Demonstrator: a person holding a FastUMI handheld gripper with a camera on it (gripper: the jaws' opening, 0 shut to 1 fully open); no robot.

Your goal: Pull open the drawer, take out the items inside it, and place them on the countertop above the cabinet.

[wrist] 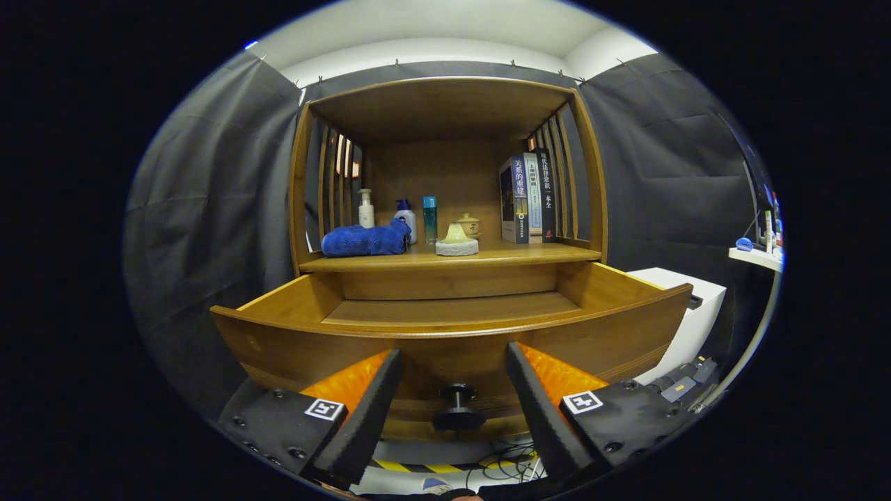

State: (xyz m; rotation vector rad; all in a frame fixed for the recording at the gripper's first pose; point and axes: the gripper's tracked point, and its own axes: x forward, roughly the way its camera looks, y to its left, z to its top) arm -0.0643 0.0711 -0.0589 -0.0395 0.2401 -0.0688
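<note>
one wooden cabinet, its drawer pulled out toward the gripper.
the drawer stands open below the countertop; its visible floor is bare wood. on the countertop, from the left: a blue folded towel, with a white pump bottle, a blue-capped white bottle and a teal bottle behind it, then a pale cone-shaped piece on a round base, a small lidded pot behind that, and three upright books against the right slats. the gripper's fingers are spread wide, holding nothing, with the dark drawer knob between them but untouched. a white box sits beside the cabinet.
</note>
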